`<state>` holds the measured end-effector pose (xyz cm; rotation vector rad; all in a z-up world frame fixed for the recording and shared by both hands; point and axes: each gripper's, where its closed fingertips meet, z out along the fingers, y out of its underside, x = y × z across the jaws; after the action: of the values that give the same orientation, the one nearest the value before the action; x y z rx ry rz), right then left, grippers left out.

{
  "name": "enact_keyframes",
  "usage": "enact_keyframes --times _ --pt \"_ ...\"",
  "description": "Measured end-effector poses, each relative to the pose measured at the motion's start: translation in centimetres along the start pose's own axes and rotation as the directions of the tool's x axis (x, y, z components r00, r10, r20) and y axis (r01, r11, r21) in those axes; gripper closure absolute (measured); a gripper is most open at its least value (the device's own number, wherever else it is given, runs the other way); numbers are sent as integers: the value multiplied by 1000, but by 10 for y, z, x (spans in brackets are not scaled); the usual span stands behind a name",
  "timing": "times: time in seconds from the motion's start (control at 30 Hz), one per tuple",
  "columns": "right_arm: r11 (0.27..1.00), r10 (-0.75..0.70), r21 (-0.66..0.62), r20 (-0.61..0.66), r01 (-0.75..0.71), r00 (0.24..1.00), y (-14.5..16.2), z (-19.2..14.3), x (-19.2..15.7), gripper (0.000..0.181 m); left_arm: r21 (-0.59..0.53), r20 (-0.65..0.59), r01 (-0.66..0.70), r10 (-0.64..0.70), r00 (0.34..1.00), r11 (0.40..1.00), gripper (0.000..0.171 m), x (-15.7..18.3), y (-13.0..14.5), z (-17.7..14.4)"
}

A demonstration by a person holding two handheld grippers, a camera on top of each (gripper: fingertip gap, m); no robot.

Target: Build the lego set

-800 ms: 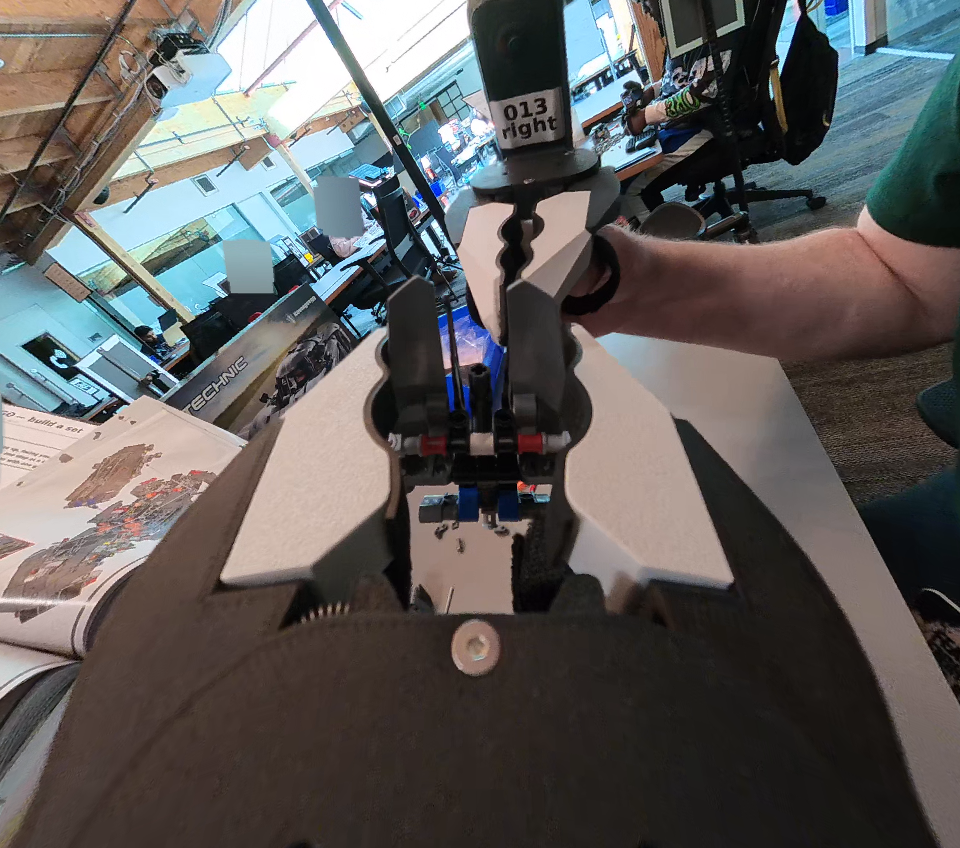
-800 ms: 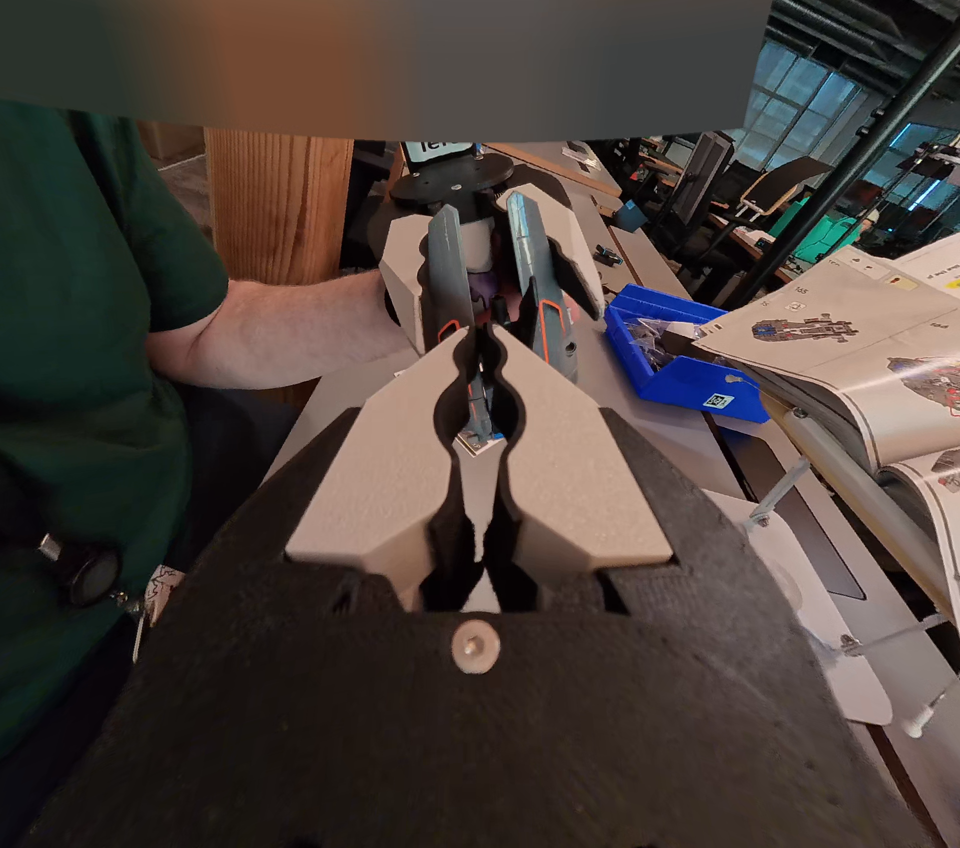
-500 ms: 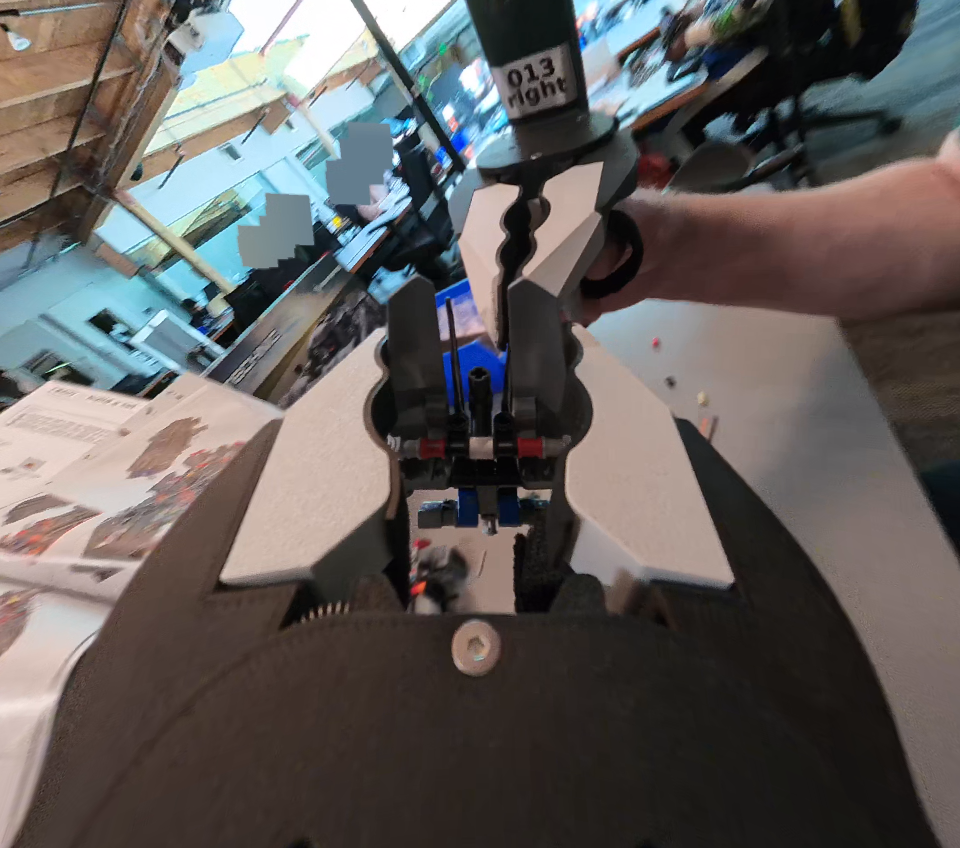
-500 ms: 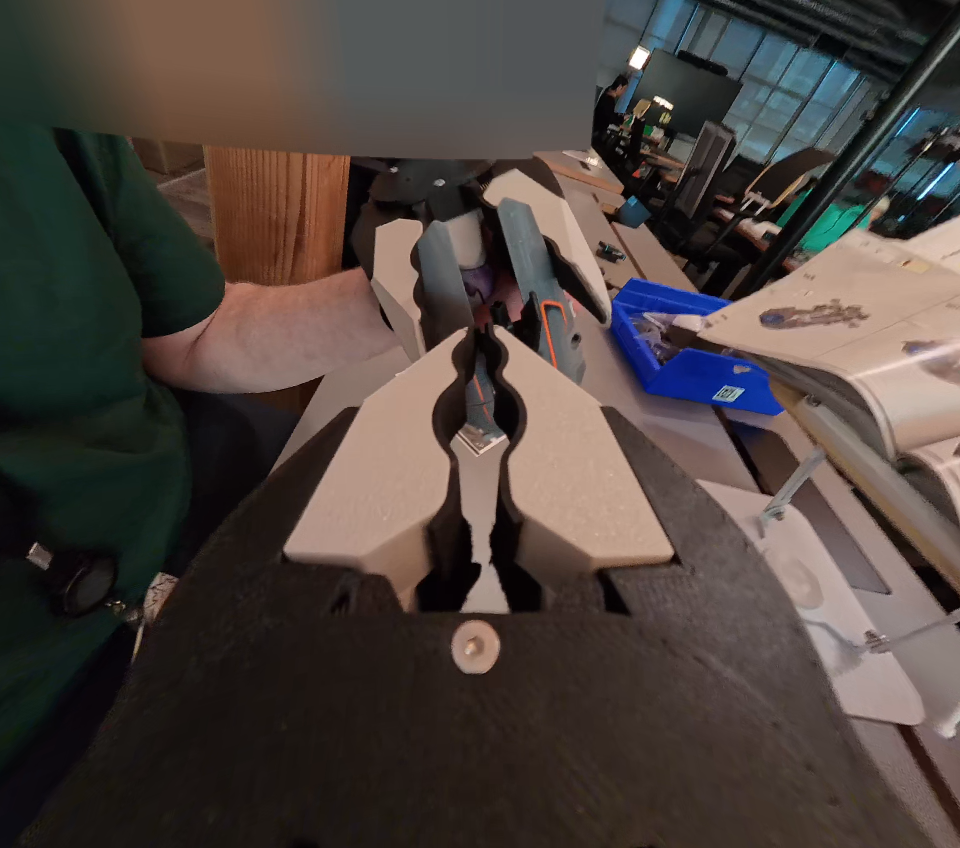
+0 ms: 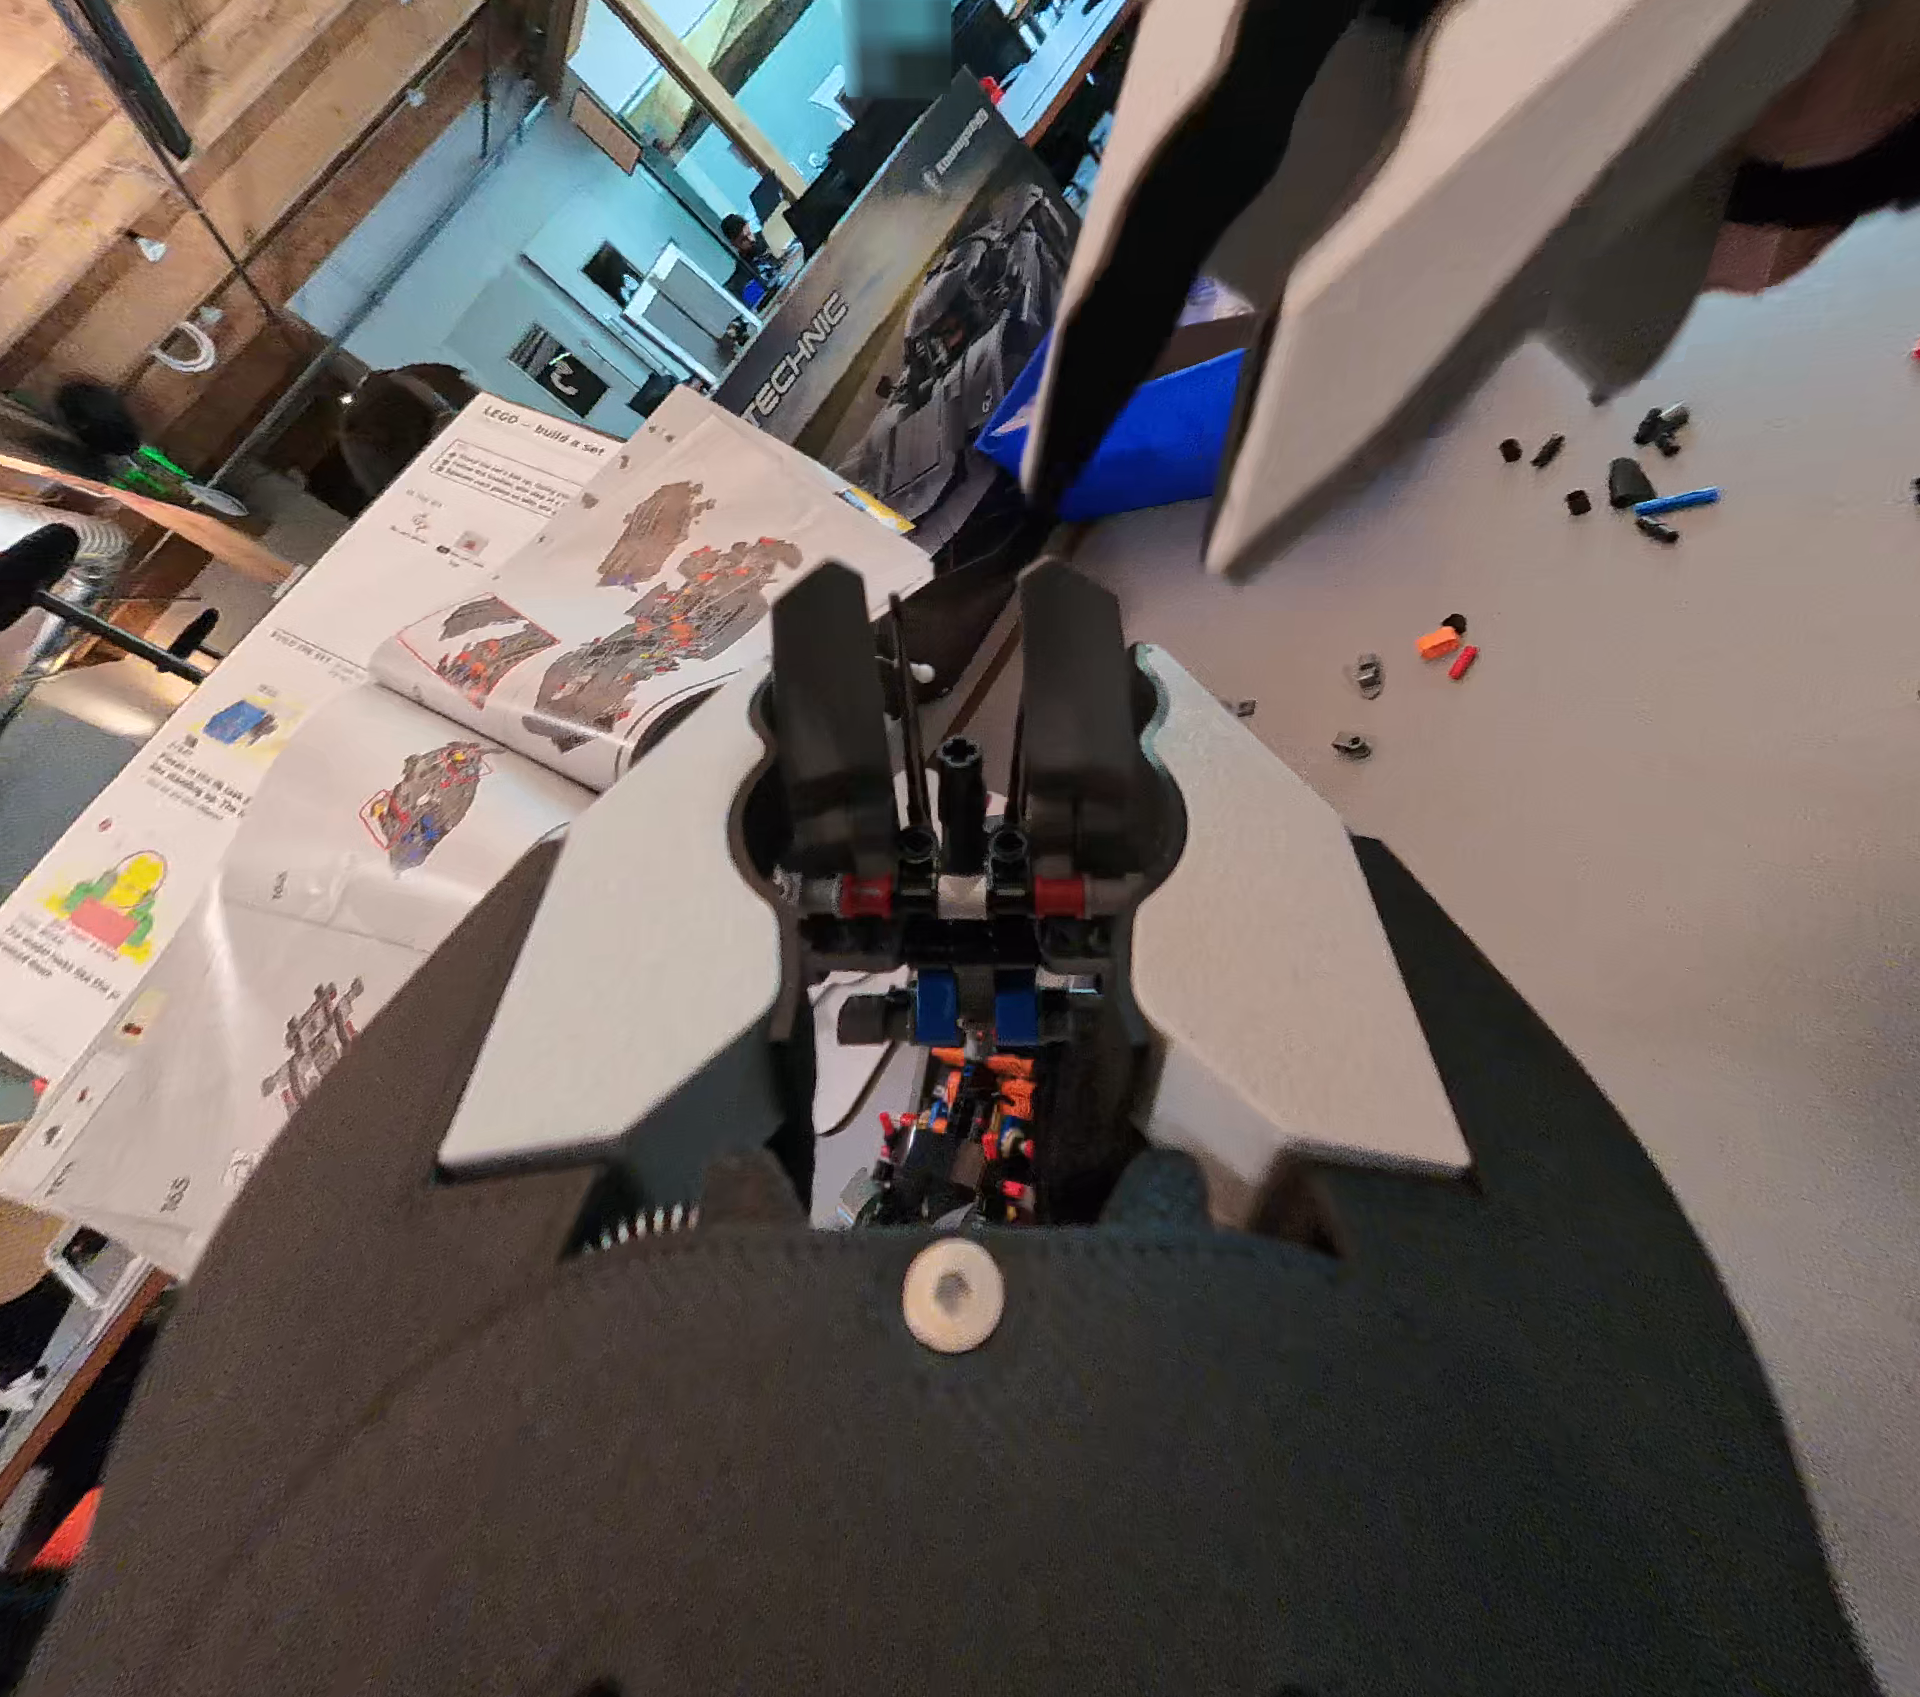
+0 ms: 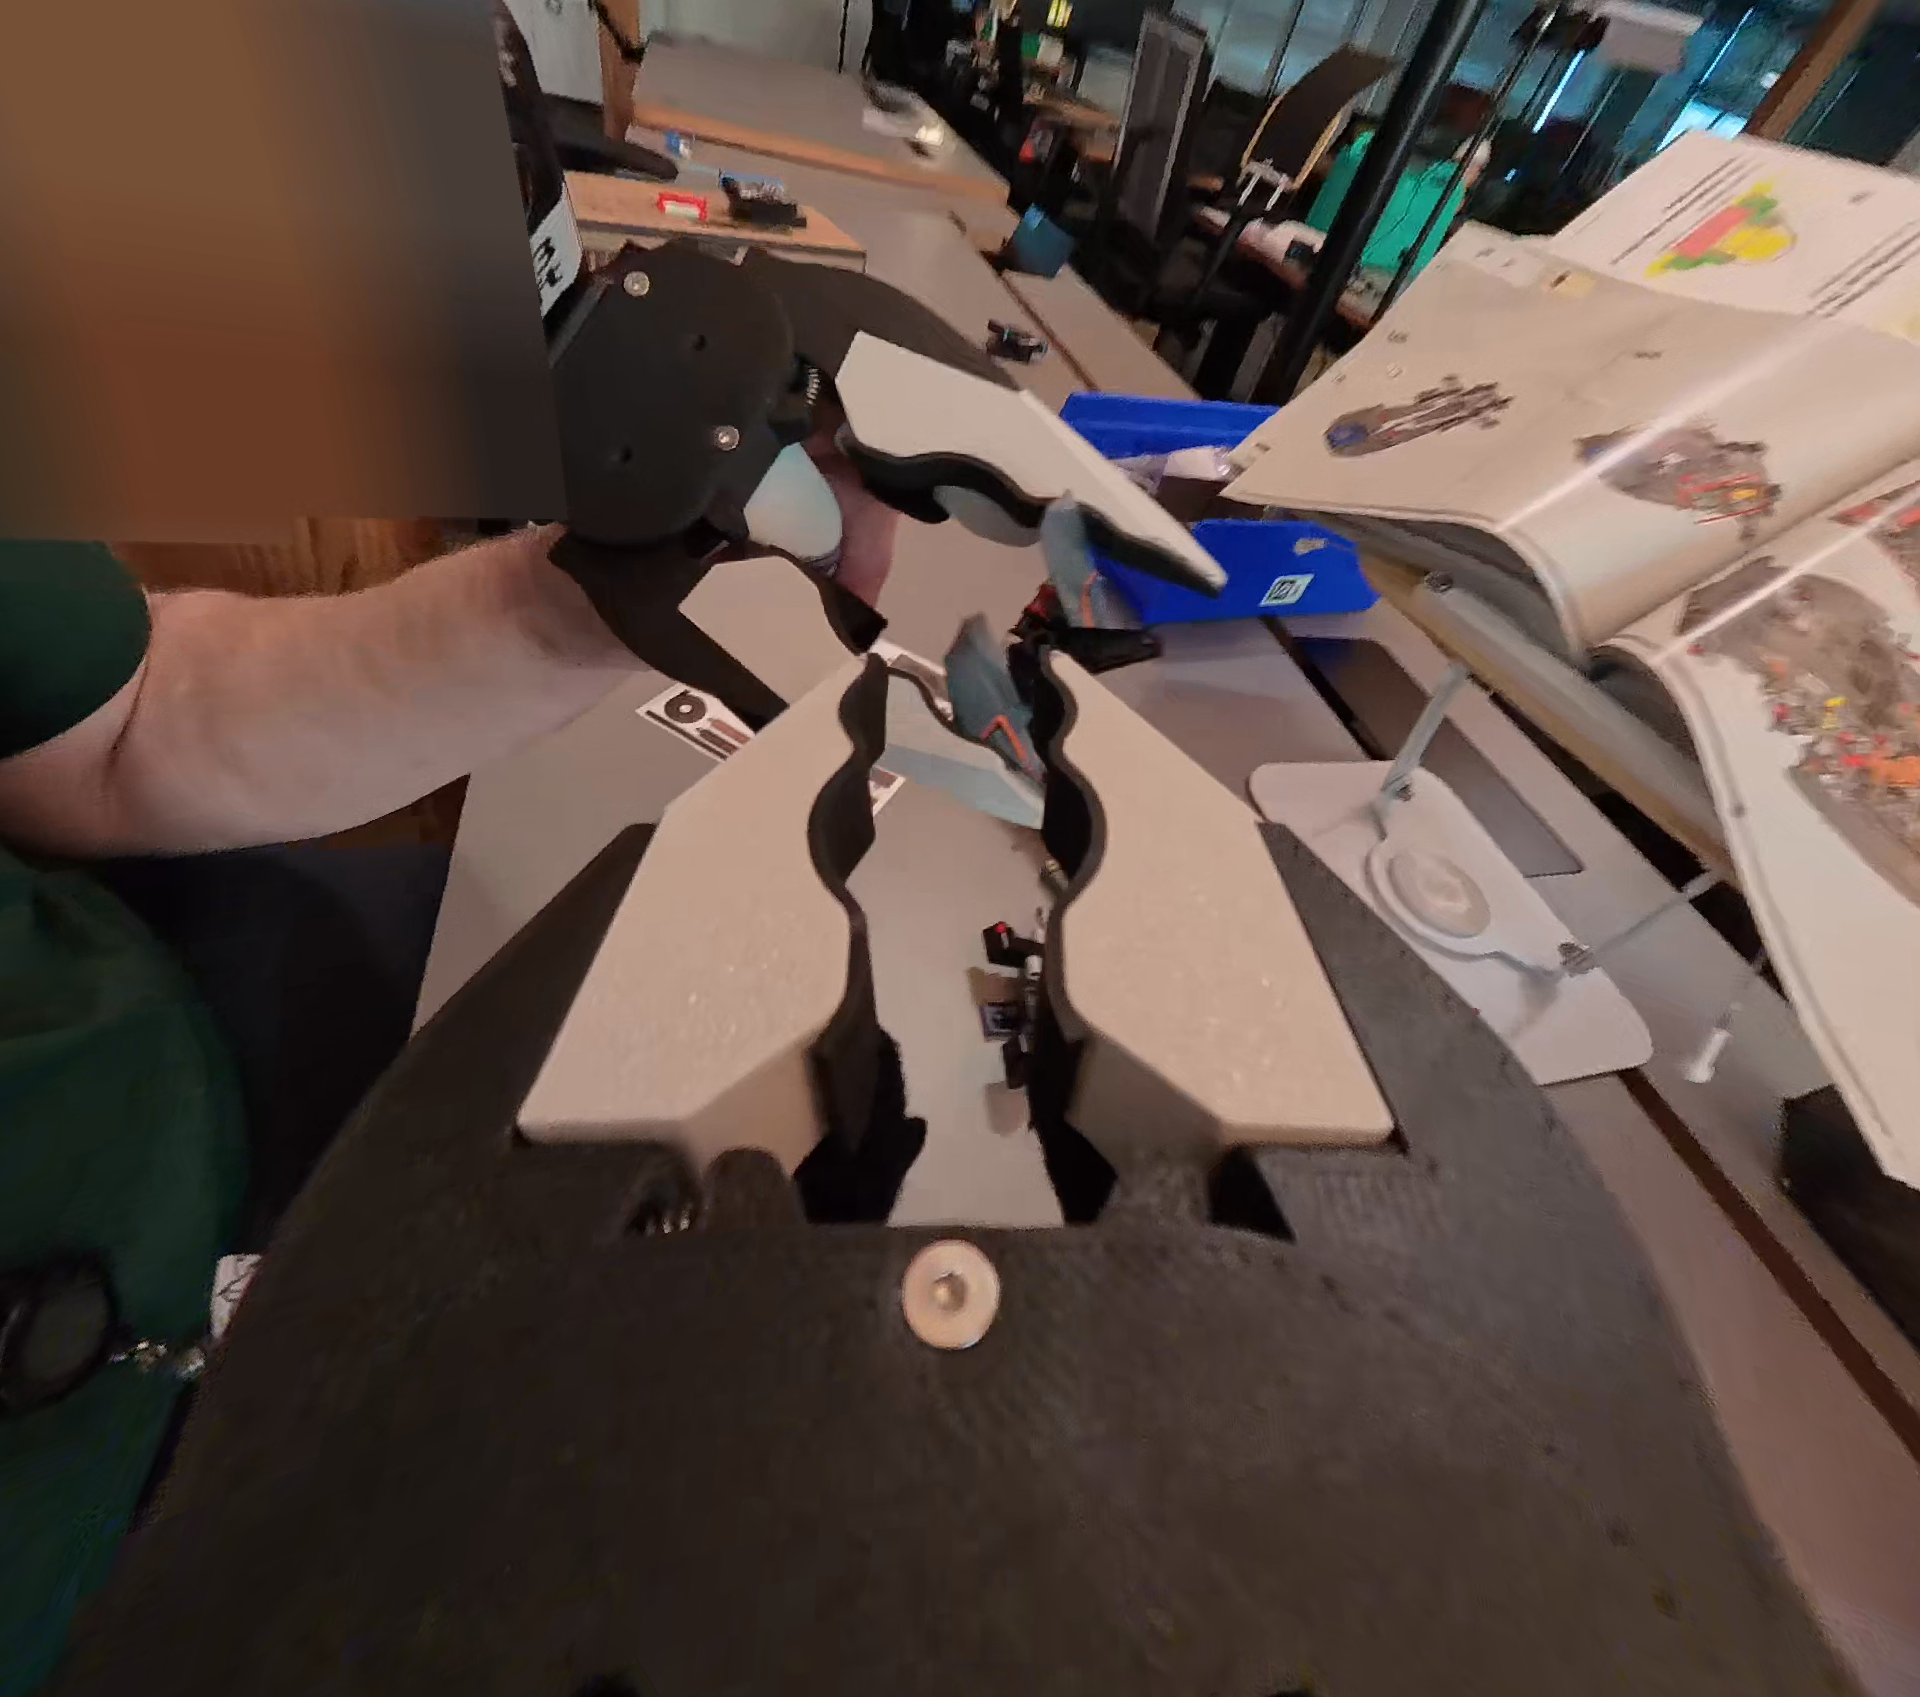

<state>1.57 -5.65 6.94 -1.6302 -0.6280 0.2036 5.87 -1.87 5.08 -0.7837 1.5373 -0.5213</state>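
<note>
Left wrist view, left to right. Open instruction booklet at 9–10 o'clock, pages up, flanked by loose printed sheets. Dark product box stands behind it at 11 o'clock, blue bin just beside it, partly hidden.

Centre: left gripper clamped on the lego assembly, a dark grey/black build with two tall dark panels sticking up past the fingertips, red pins and blue bits lower down. More coloured pieces show through the gap beneath it, blurred.

At 1 o'clock the right gripper hangs close above, blurred, jaws spread apart with nothing between them.

At 3 o'clock, loose lego pieces lie scattered on the grey table: black, blue, orange, red, well apart from the assembly.

Right wrist view, left to right. Person's forearm at 9 o'clock, green sleeve. Left gripper seen side-on at 11–12 o'clock, gripping the lego assembly, mostly hidden by its fingers. Right gripper at centre, fingers parted, holding nothing; a grey-blue lego panel with an orange line shows beyond its tips, contact unclear. Small dark pieces lie on the table between the fingers. Blue bin at 1 o'clock. Booklet on a stand at 2–3 o'clock.
</note>
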Motion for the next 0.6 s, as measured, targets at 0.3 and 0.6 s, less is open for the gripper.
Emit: enact_keyframes --times 0.3,0.6 --pt "993 94 -70 -22 -95 995 12 19 6 181 -13 -61 24 -25 998 1000 107 9 5 -11" --pt "984 112 -149 97 -97 989 18 24 -3 181 85 -448 390 -315 837 917 162 9 -5 -53"
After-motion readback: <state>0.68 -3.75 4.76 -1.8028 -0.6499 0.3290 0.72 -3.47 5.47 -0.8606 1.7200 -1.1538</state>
